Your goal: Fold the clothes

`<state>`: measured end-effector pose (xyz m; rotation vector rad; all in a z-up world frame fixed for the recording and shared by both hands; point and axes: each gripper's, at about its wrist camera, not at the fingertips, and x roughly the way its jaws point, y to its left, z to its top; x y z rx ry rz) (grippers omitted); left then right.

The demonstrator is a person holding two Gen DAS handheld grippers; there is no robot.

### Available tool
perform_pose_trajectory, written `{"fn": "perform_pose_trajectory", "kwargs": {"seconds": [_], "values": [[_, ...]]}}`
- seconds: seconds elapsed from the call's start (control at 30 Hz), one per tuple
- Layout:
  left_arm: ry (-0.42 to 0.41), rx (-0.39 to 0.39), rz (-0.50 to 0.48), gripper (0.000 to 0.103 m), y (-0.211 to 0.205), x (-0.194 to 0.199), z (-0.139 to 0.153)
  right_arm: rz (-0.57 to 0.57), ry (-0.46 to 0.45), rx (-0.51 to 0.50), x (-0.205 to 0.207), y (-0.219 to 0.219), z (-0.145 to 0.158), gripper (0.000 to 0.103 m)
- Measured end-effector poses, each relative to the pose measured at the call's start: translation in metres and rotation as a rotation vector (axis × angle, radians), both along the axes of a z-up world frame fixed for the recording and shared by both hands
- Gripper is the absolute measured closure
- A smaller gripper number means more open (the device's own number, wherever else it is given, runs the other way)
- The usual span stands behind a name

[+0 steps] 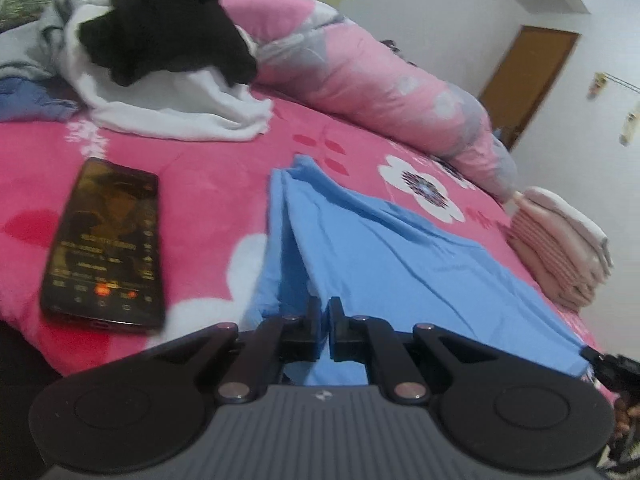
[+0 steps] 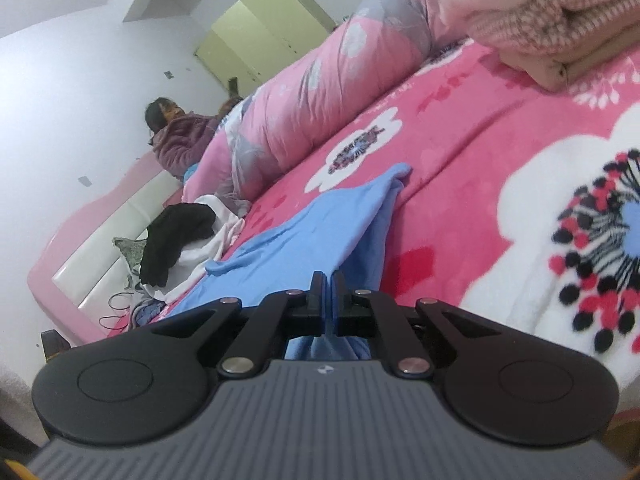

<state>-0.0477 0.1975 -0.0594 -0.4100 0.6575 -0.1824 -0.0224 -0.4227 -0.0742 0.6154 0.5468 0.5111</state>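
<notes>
Blue garment (image 1: pixel 384 240) spread across pink flowered blanket (image 1: pixel 192 176), near edge lifted and pinched at two points. Rolled pink quilt (image 1: pixel 372 80) along far side. Heap of black and white clothes (image 1: pixel 168 72) beyond. Folded stack (image 1: pixel 560 248) beside garment. Phone (image 1: pixel 106 244) lying face up, well apart. Left gripper (image 1: pixel 324 312) clamped on blue fabric. Right gripper (image 2: pixel 329 286) likewise clamped on it.

The left gripper (image 1: pixel 324 312) pinches the near edge of a blue garment (image 1: pixel 380 248) spread on the pink floral blanket (image 1: pixel 208 184), beside a phone (image 1: pixel 106 242).
</notes>
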Motion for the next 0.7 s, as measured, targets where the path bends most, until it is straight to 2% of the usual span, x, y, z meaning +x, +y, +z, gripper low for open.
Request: {"fn": "perform_pose_trajectory", "kwargs": {"seconds": [0.13, 0.23, 0.43, 0.57, 0.6, 0.63, 0.7], "values": [[-0.008, 0.044, -0.040, 0.077, -0.005, -0.002, -0.002, -0.010, 0.027, 0.006, 0.002, -0.003, -0.004, 0.099], [-0.020, 0.073, -0.068, 0.072, -0.009, -0.002, -0.003, -0.012, 0.039, 0.013, 0.003, -0.004, -0.005, 0.098], [-0.033, 0.111, -0.099, 0.071, -0.009, 0.007, -0.003, -0.004, 0.063, 0.017, 0.006, -0.001, -0.005, 0.098], [-0.028, 0.101, -0.111, 0.077, -0.005, 0.014, -0.006, 0.002, 0.083, 0.015, 0.009, 0.003, -0.007, 0.097], [-0.024, 0.096, -0.113, 0.082, -0.004, 0.015, -0.007, 0.004, 0.089, 0.014, 0.011, 0.003, -0.008, 0.097], [-0.021, 0.088, -0.114, 0.094, -0.004, 0.017, -0.008, 0.007, 0.094, 0.010, 0.012, 0.005, -0.009, 0.097], [-0.018, 0.073, -0.111, 0.099, -0.002, 0.019, -0.008, 0.011, 0.105, 0.001, 0.015, 0.008, -0.010, 0.097]]}}
